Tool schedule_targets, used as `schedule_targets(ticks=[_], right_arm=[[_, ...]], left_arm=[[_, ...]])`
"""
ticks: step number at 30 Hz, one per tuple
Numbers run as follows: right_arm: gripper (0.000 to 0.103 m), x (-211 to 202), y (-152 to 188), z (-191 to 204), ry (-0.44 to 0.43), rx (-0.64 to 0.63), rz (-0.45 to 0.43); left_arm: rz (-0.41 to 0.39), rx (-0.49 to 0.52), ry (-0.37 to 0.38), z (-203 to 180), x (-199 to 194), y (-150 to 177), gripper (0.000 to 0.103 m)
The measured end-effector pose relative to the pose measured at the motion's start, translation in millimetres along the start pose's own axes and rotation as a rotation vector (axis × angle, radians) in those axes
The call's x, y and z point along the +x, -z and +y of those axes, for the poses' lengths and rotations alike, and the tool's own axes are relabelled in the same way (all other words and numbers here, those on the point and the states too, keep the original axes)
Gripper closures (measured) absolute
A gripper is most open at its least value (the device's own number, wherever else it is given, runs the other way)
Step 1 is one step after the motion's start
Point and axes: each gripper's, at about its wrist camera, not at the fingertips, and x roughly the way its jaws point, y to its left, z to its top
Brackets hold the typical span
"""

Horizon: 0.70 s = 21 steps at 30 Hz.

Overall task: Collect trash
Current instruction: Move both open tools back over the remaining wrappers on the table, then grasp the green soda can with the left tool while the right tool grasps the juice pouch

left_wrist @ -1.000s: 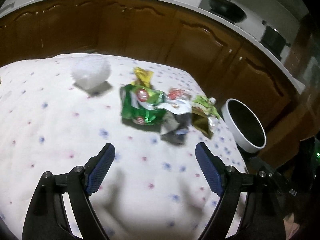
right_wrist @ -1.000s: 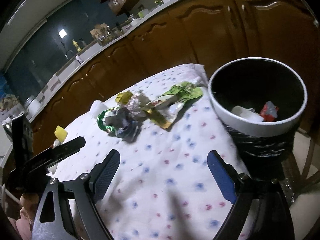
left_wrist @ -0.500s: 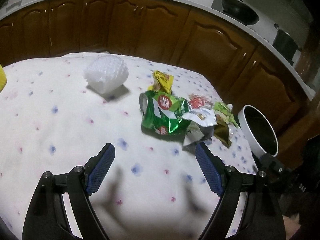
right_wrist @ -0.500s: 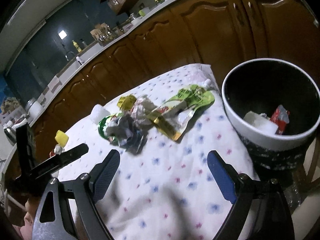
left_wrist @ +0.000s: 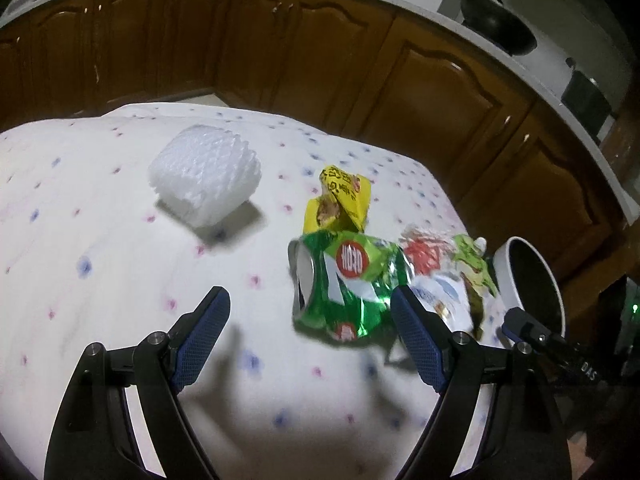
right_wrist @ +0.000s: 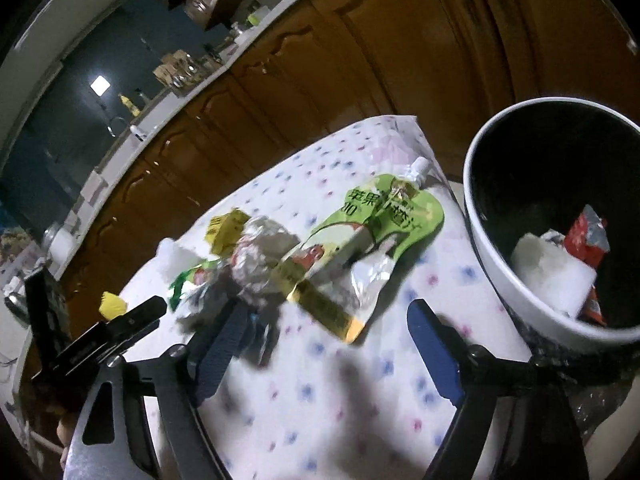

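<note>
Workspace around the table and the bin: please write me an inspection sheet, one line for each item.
Surface: table under a white cloth with small coloured dots.
Job's things: crushed green can, yellow wrapper, green spout pouch, crumpled foil, white foam net; all lie on the cloth.
Bin: trash bin at the table edge, already holding white and red trash.
Clutter: nothing seen.
Grippers: left gripper and right gripper both open, holding nothing.
Cables: nothing seen.
Surroundings: brown wooden cabinets, black pan on the counter.
</note>
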Motion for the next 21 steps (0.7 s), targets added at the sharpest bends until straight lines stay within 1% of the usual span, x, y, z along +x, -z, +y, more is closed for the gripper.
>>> schedule_targets(ticks=[1,3,5,6,8,10,11,12,13,14,15,18,21], right_arm=[[0.02,6.4,-3.0,-0.9,0.008,0.008,0.012],[0.023,16.4,-8.3,-4.1,0.025,0.021,0.032],[0.024,24.0,-12.5,-9.6,0.016,0.056,0.042],[0.025,26.2,-14.4,-11.9,0.01,0.072,0.039],[0.025,29.1,-18.3,-14.6,0.003,0.1,0.031],[0.031,31.5,-21.9,-16.8,0.0,0.124,0.024],[0.042,34.1,-24.1,-18.4,0.002,0.135,0.02],[0.062,36.6,-25.1,-19.1,0.011,0.137,0.023],[0.066,39.0,-25.7,-19.2,0.022,0.136,0.027],[0.067,41.1,-25.8,-19.8,0.015,0.137,0.028],[0.072,40.8,-25.9,-19.4,0.012,0.131,0.026],[0.079,33.0,-24.9,-13.9,0.006,0.09,0.002],[0.083,23.2,-23.0,-10.2,-0.001,0.059,-0.015]], left_arm=[[0.007,0.007,0.003,-1.3,5.5,-2.7,0.02],[0.016,0.021,-0.002,-3.0,13.9,-5.2,0.025],[0.041,0.026,0.009,-3.7,23.0,-7.0,0.039],[0.052,0.024,0.02,-3.1,26.0,-7.4,0.043],[0.07,0.023,0.034,-2.6,30.7,-6.7,0.063],[0.078,0.022,0.06,-1.6,32.5,-5.4,0.07],[0.072,0.022,0.061,-1.9,31.5,-4.8,0.072],[0.067,0.023,0.065,-2.1,30.0,-4.3,0.073],[0.061,0.024,0.073,-2.1,27.5,-3.7,0.074],[0.056,0.025,0.075,-2.0,25.4,-3.1,0.074],[0.052,0.026,0.073,-1.3,23.7,-2.4,0.075],[0.037,0.025,0.077,0.4,16.8,0.3,0.075],[0.015,0.014,0.075,3.7,5.9,2.2,0.076]])
